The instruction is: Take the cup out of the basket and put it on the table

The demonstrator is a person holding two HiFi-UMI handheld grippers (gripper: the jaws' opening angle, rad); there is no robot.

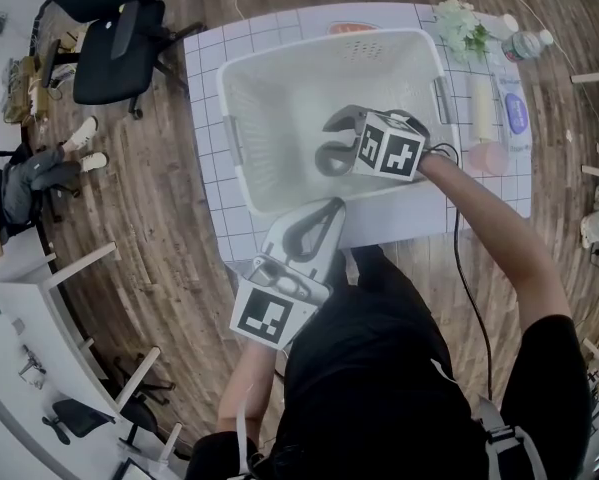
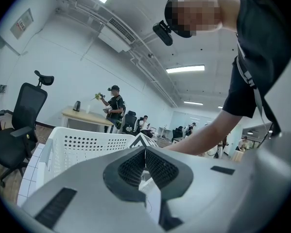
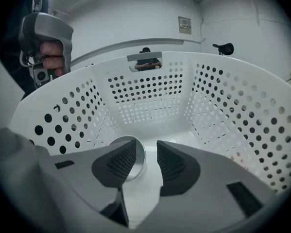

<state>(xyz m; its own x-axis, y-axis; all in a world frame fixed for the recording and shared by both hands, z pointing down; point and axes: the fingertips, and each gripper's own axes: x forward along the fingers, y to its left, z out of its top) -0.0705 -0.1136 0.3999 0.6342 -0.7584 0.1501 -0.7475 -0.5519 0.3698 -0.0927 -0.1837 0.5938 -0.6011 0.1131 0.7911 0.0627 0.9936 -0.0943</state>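
Right gripper view puts the right gripper (image 3: 145, 147) low inside the basket (image 3: 150, 89), jaws narrowly apart at centre frame beside the tipped-over cup (image 3: 141, 165), apparently to pinch its rim, while the left gripper (image 2: 145, 152) waits with jaws together.

- Basket (image 1: 269, 108): white, its walls patterned with rows of round holes.
- Cup (image 3: 140, 161): pale whitish grey.
- Worktop (image 1: 207, 88): white, ruled with a thin grid.
- Right hand-held gripper (image 3: 146, 152) and left hand-held gripper (image 2: 145, 152): grey bodies, black ribbed pads (image 3: 120, 163), and black-and-white square markers.
- Floor (image 1: 169, 228): brown wood planks.
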